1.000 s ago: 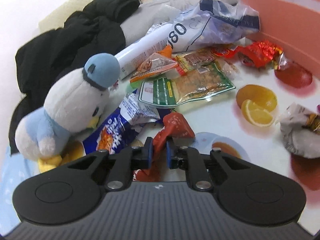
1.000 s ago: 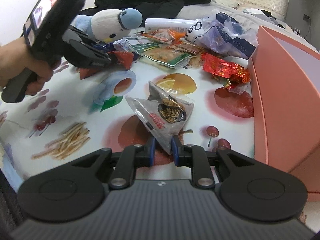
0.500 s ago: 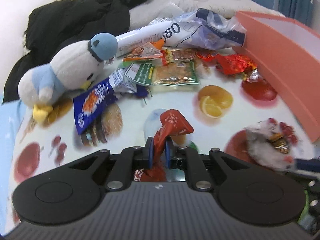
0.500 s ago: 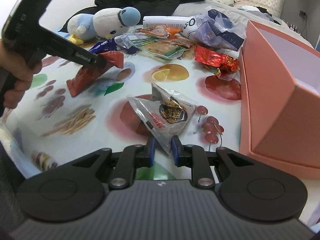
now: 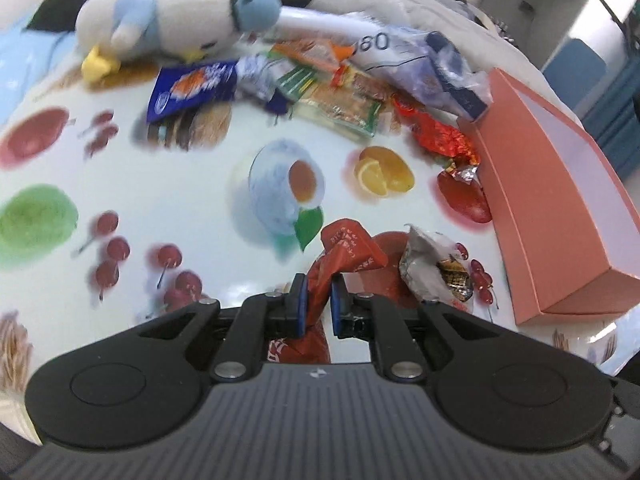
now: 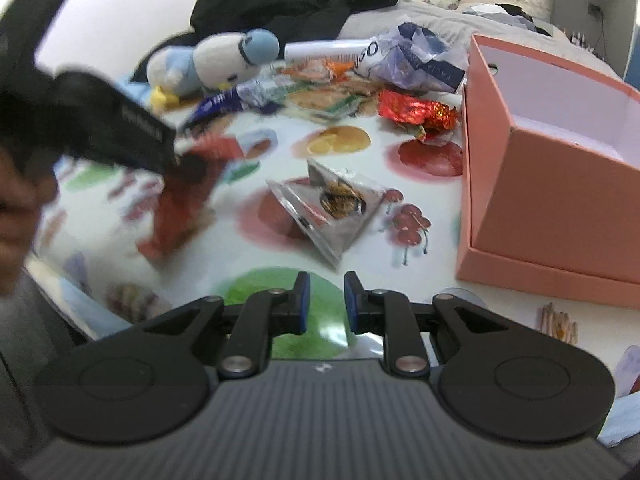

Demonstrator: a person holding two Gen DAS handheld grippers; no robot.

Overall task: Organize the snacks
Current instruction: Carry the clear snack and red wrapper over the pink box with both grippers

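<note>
My left gripper (image 5: 318,300) is shut on a red snack packet (image 5: 346,252) and holds it above the fruit-print tablecloth; in the right wrist view the packet (image 6: 188,192) is blurred under that gripper. My right gripper (image 6: 323,299) is open and empty, pulled back from a silver triangular snack bag (image 6: 328,208) that lies on the cloth, also seen in the left wrist view (image 5: 432,272). An open pink box (image 6: 552,152) stands at the right (image 5: 560,208).
At the back lie a pile of snacks: a blue packet (image 5: 188,88), a green packet (image 5: 340,108), a red foil wrapper (image 6: 416,112), a plastic bag (image 6: 416,60). A plush penguin (image 6: 216,60) and black clothing (image 6: 296,4) sit behind them.
My right gripper has let go of the silver bag and drawn back. My left gripper has carried the red packet away from the pile toward the front and right.
</note>
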